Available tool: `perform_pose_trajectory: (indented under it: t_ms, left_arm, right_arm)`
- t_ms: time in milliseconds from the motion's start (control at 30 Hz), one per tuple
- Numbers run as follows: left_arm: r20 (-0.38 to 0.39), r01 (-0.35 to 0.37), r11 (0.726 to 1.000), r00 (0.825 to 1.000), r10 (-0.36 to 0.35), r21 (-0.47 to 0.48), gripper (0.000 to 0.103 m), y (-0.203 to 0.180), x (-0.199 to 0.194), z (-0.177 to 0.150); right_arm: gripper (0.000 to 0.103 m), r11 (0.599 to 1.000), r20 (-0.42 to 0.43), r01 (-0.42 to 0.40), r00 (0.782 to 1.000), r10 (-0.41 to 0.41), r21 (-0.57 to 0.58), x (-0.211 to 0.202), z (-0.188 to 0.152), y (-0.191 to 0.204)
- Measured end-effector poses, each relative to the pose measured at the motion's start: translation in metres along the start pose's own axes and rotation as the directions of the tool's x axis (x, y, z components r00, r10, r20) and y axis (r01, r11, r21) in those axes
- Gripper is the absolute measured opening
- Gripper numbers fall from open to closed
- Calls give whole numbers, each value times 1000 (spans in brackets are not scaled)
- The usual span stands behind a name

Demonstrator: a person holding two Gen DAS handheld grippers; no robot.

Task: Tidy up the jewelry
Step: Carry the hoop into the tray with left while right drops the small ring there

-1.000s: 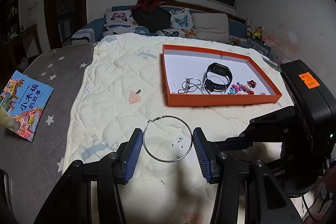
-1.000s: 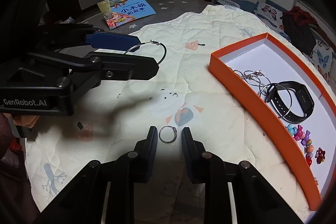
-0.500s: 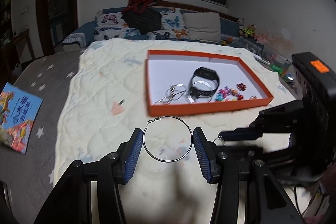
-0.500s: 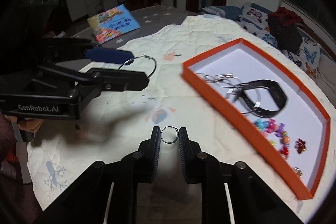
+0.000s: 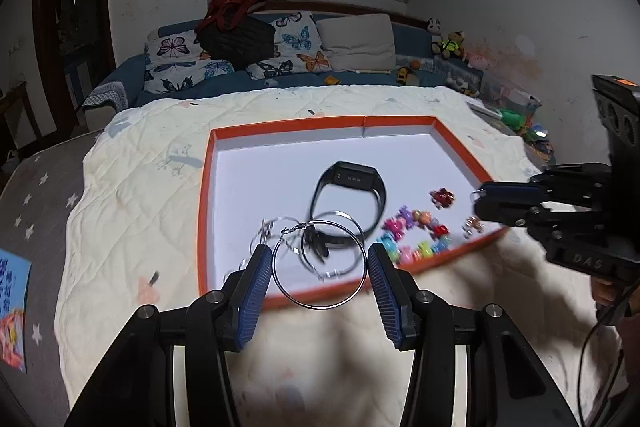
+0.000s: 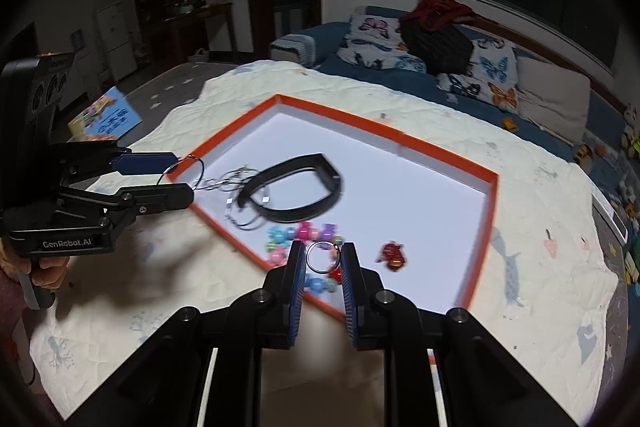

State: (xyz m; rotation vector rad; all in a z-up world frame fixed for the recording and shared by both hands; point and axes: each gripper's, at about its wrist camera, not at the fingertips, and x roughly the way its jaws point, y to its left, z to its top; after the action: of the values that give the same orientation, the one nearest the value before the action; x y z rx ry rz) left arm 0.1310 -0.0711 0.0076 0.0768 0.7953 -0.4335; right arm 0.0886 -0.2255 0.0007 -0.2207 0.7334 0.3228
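Hoop point(image 5: 319, 265) clamped across left gripper point(image 5: 320, 267) jaws, ring point(image 6: 322, 256) pinched in right gripper point(image 6: 323, 259); both over tray point(image 5: 204, 195) near edge, six o'clock, likely for dropping in.

Cream quilt point(image 5: 132, 211) on bed; orange tray point(image 5: 203, 211), book point(image 6: 105, 115) on it.

A cream quilt point(image 5: 132, 211) is spread over a grey star-patterned bed point(image 5: 36, 187). Butterfly pillows point(image 5: 176, 63), a dark bag point(image 5: 236, 35) and soft toys point(image 5: 450, 43) are seen behind; a picture book point(image 6: 106, 115) is laid aside.
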Motion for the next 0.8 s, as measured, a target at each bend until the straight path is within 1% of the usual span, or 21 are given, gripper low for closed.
perform_pose_trajectory:
  t_ms: [67, 133, 267, 333, 500, 633, 800]
  left_arm:
    - [-6, -1, 1000, 1000, 1, -5, 52, 1, 11, 9]
    - [-14, 16, 1000, 1000, -17, -19, 52, 4, 24, 20]
    - [-17, 10, 1000, 1000, -10, -14, 52, 8, 41, 38]
    - [-24, 18, 1000, 1000, -19, -21, 52, 13, 52, 46]
    - [-59, -5, 999, 998, 3, -38, 52, 29, 81, 63]
    - [-95, 1, 999, 995, -6, -54, 52, 41, 102, 69]
    - [-112, 10, 998, 994, -17, -62, 52, 46, 118, 72]
  right_arm:
    - [20, 1000, -6, 21, 1000, -21, 18, 5, 1, -9]
    - [20, 999, -15, 28, 1000, -28, 32, 10, -1, -14]
    - [20, 998, -28, 43, 999, -42, 44, 17, -4, -21]
    - [20, 998, -32, 43, 999, -41, 49, 18, -6, -27]
    - [20, 997, -39, 44, 998, -41, 61, 24, -7, -35]
    - [20, 996, -53, 48, 998, -44, 71, 30, -7, -40]
    - [20, 996, -67, 54, 997, -49, 74, 34, -8, -39]
